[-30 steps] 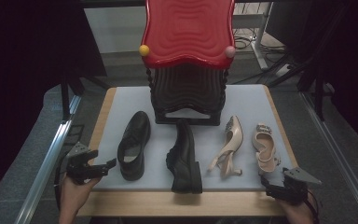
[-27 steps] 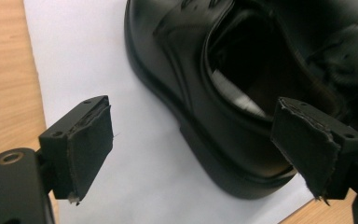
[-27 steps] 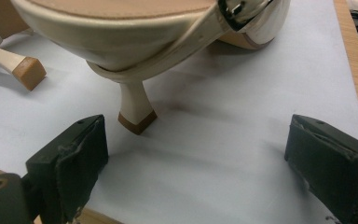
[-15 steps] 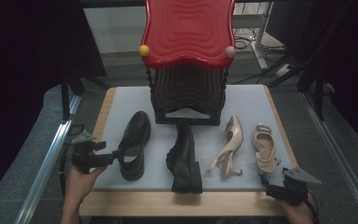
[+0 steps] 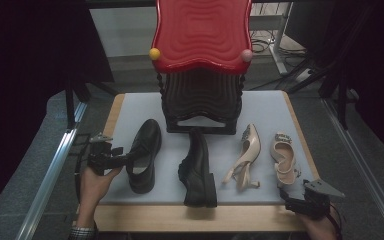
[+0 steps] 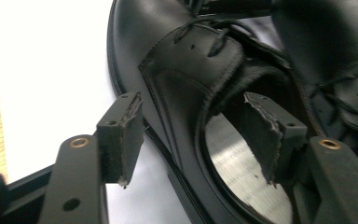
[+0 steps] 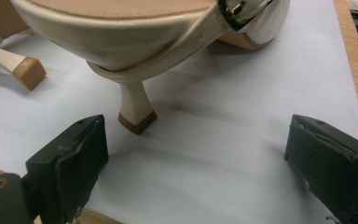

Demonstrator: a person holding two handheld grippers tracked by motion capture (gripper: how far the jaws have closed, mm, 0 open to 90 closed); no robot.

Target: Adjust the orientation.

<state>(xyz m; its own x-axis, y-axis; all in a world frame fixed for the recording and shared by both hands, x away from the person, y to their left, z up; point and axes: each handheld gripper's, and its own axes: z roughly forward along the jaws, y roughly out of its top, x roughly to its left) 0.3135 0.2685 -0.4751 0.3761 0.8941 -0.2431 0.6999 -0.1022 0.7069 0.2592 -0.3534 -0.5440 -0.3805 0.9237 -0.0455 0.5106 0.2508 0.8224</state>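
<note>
Left gripper (image 5: 125,159): at the left edge of the mat, held by the person's left hand (image 5: 96,181); jaws apart and straddling the near-left side wall of the left black shoe (image 5: 142,154); in the left gripper view one pad (image 6: 121,135) sits outside the leather and the other pad (image 6: 265,133) sits inside the opening, over the shiny insole; neither pad is pressed onto the leather.
Left black shoe: upright on the pale mat (image 5: 270,107), left of centre, toe pointing far, heel near; laces visible in the left gripper view (image 6: 214,35).
Right black shoe (image 5: 198,167): just right of the first, lying tipped on its side, its heel at the near edge of the mat.
Right gripper (image 5: 291,199): at the near right corner of the table, jaws wide apart and holding nothing; it hangs just near of the right cream heel (image 5: 284,157).
Right cream heel: upright on the mat at far right; in the right gripper view its short heel (image 7: 136,109) stands on the mat between and beyond the jaws.
Left cream heel (image 5: 244,152): between the black pair and the right cream heel, tipped on its side.
Shoe rack (image 5: 202,100): black, at the far middle of the mat, under a red wavy top (image 5: 201,32).
</note>
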